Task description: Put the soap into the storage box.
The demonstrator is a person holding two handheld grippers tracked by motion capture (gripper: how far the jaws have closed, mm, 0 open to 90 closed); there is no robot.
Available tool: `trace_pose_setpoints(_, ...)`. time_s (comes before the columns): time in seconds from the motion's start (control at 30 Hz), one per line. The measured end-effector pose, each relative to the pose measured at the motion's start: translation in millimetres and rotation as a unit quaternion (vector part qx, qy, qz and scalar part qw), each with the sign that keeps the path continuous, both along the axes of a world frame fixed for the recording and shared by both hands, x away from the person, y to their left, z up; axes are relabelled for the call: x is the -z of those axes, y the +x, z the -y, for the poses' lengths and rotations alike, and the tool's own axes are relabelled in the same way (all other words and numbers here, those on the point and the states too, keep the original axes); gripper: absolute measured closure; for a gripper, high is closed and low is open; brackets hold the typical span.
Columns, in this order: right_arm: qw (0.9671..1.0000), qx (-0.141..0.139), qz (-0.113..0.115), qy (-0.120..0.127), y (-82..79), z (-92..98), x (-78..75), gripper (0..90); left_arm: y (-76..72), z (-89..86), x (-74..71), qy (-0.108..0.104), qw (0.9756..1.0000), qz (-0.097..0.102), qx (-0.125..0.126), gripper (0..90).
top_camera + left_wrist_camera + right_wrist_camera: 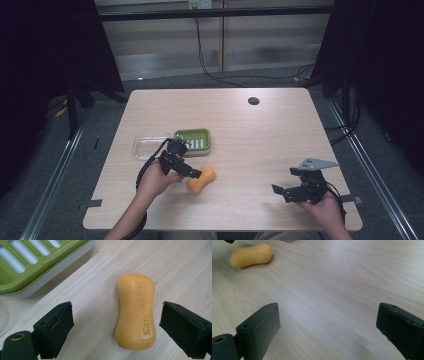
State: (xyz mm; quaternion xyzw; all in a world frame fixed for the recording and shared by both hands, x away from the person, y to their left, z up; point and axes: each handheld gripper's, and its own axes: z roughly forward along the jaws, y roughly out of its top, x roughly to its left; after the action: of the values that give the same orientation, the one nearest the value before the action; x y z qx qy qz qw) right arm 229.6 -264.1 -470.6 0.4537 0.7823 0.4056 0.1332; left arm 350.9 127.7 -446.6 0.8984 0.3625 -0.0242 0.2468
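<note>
Pale wood grain covers the table (260, 150) we work at, the largest thing before us. On its left half, toward the far side, sit a clear plastic lid (145, 145) and, just right of it, a green slatted soap dish (197, 139) with a white base. Nearer to us lies the orange soap bar (136, 312): waisted like a peanut, glossy, with rounded ends and "Safeguard" pressed into its top face. It rests flat on the wood, apart from the dish.

Our left gripper (195, 174) hovers right at the bar; in the left gripper view its jaws stand wide, one on each side of the soap, neither pad touching it. Our right gripper (287, 192) hangs over bare wood at the near right, well apart from the soap, jaws spread wide with nothing between them.
</note>
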Motion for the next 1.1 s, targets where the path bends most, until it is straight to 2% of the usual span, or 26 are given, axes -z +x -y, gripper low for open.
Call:
trace_pose_setpoints(0.1,1.0,-0.001,0.0,-0.001,0.2,0.1,0.1,5.0,0.6,2.8,1.9,-0.003,1.0,-0.004,-0.001,11.8)
trace_pose_setpoints(0.17,1.0,-0.001,0.0,-0.002,-0.3,-0.3,-0.5,5.1,-0.2,8.3,2.6,0.012,0.9998,-0.009,0.011,14.1)
trace_pose_setpoints(0.2,1.0,-0.001,0.001,-0.002,-0.5,0.0,-0.6,5.1,-0.3,10.2,3.4,0.011,0.9998,-0.011,0.014,15.4)
trace_pose_setpoints(0.23,1.0,-0.001,0.002,-0.002,-0.5,0.6,-0.7,5.1,-1.5,12.9,3.8,0.017,0.9998,-0.011,0.006,16.1)
trace_pose_setpoints(0.27,1.0,0.0,0.003,-0.002,-0.6,1.0,-0.7,5.1,-1.8,14.8,4.1,0.026,0.9996,-0.005,0.007,16.1)
trace_pose_setpoints(0.37,1.0,0.004,-0.001,-0.002,-1.7,1.3,-1.0,5.1,-2.0,18.7,4.9,0.033,0.9994,-0.009,0.009,18.9)
trace_pose_setpoints(0.43,1.0,0.003,0.0,-0.004,-1.6,1.7,-0.8,5.1,-2.0,19.6,5.5,0.034,0.9993,-0.012,0.011,20.1)
trace_pose_setpoints(0.47,1.0,0.0,0.001,-0.004,-1.7,1.7,-0.8,5.1,-3.9,23.5,8.5,0.023,0.9996,-0.018,-0.004,20.9)
trace_pose_setpoints(0.5,1.0,0.0,0.001,-0.004,-2.0,1.4,-0.9,5.2,-3.9,23.5,8.5,0.023,0.9996,-0.018,-0.004,21.4)
trace_pose_setpoints(0.53,1.0,0.0,0.0,-0.004,-2.1,1.3,-1.0,5.2,-3.1,24.0,8.2,0.036,0.999,-0.022,0.01,21.7)
trace_pose_setpoints(0.8,1.0,0.001,0.002,-0.005,-2.9,1.5,-1.4,5.3,-4.4,32.1,10.8,0.052,0.9984,-0.019,0.014,23.7)
trace_pose_setpoints(0.83,1.0,0.0,0.002,-0.004,-3.0,1.8,-1.3,5.3,-4.4,32.9,10.1,0.053,0.9981,-0.026,0.019,23.7)
trace_pose_setpoints(0.9,1.0,0.002,0.002,-0.004,-3.1,2.4,-1.0,5.3,-5.1,35.9,12.1,0.05,0.9983,-0.024,0.015,24.2)
trace_pose_setpoints(0.93,1.0,0.003,0.0,-0.005,-3.6,2.5,-0.9,5.3,-5.3,37.9,13.1,0.058,0.9978,-0.028,0.018,24.3)
trace_pose_setpoints(1.1,1.0,0.002,0.0,-0.005,-4.3,3.5,0.2,5.3,-5.7,42.2,16.0,0.066,0.997,-0.03,0.028,26.4)
